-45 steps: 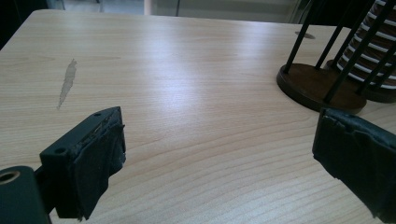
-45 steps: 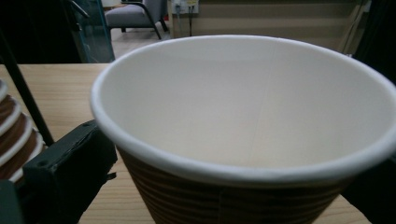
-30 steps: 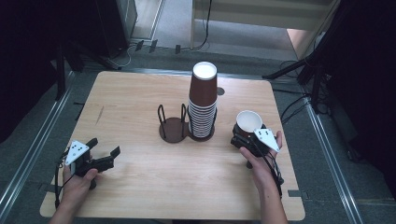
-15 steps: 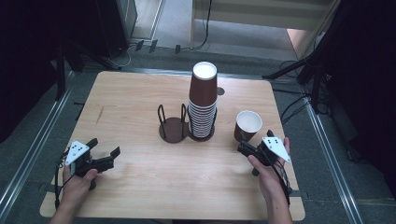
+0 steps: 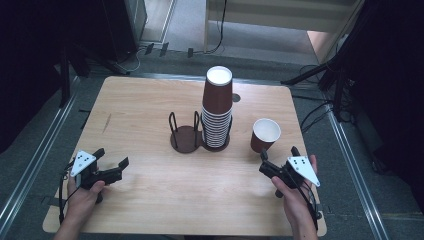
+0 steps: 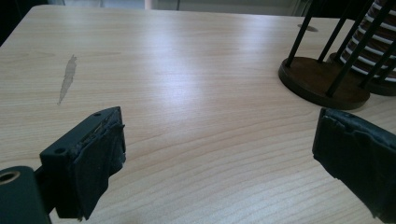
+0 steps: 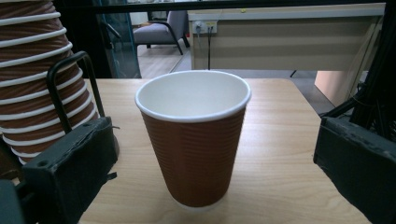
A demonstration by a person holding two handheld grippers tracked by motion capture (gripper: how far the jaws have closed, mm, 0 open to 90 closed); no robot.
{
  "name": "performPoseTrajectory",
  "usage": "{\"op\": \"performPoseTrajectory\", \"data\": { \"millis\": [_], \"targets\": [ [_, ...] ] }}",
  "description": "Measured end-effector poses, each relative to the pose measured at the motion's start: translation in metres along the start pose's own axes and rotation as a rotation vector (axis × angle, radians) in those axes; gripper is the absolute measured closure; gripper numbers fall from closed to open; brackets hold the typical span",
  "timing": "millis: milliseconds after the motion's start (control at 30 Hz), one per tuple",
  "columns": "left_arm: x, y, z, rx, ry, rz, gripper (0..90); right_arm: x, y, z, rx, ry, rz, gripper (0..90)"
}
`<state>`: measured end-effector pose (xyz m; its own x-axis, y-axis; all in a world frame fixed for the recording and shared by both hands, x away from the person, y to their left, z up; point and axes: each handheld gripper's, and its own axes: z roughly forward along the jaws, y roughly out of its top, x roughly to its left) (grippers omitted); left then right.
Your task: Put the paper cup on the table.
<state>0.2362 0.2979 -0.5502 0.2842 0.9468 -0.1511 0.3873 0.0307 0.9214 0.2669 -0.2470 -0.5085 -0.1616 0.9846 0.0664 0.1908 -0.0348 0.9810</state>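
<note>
Your right tongs (image 5: 264, 167) stand open and empty just short of the single brown ribbed paper cup with the white lining (image 5: 265, 135), which stands upright on the pale wooden bench (image 5: 140, 105), mouth up, a little to the right of the tall stack of upturned brown paper cups (image 5: 217, 111). In the right gripper view that cup (image 7: 194, 140) sits squarely between the two jaws but clear of both pads. Your left tongs (image 5: 111, 164) are also open with nothing between them, resting low near the left front of the bench, well apart from everything; the left gripper view looks across bare wood toward the dark round wire cup holder (image 6: 322, 77).

The main risk, as I judge it, lies in the cup's lightness. It appears empty, so any brush from a jaw tip on one side before the other could slide or tip it. Close too hard and the thin wall would likely buckle or the rim go oval; close too low or too lightly and it may slip out on the lift.

The stack is the second hazard. It stands tall in its holder, near the cup, so a wide swing of your right hand toward it could knock it.
</note>
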Motion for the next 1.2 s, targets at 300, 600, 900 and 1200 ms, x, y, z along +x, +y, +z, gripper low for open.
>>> {"op": "performPoseTrajectory", "data": {
  "millis": [300,600,900,1200],
  "targets": [
    [0.0,0.0,0.0,0.003,0.007,0.0,3.1,-0.012,-0.014,-0.011,0.027,-0.023,0.007,0.0],
    [0.0,0.0,0.001,0.005,0.009,-0.004,3.1,-0.022,-0.023,-0.02,0.04,-0.038,0.016,0.0],
    [0.0,0.0,0.001,0.007,0.013,-0.005,3.1,-0.034,-0.029,-0.032,0.05,-0.058,0.051,0.0],
    [0.0,0.001,0.001,0.011,0.019,-0.007,3.1,-0.046,-0.036,-0.043,0.065,-0.076,0.03,0.0]
  ]
}}
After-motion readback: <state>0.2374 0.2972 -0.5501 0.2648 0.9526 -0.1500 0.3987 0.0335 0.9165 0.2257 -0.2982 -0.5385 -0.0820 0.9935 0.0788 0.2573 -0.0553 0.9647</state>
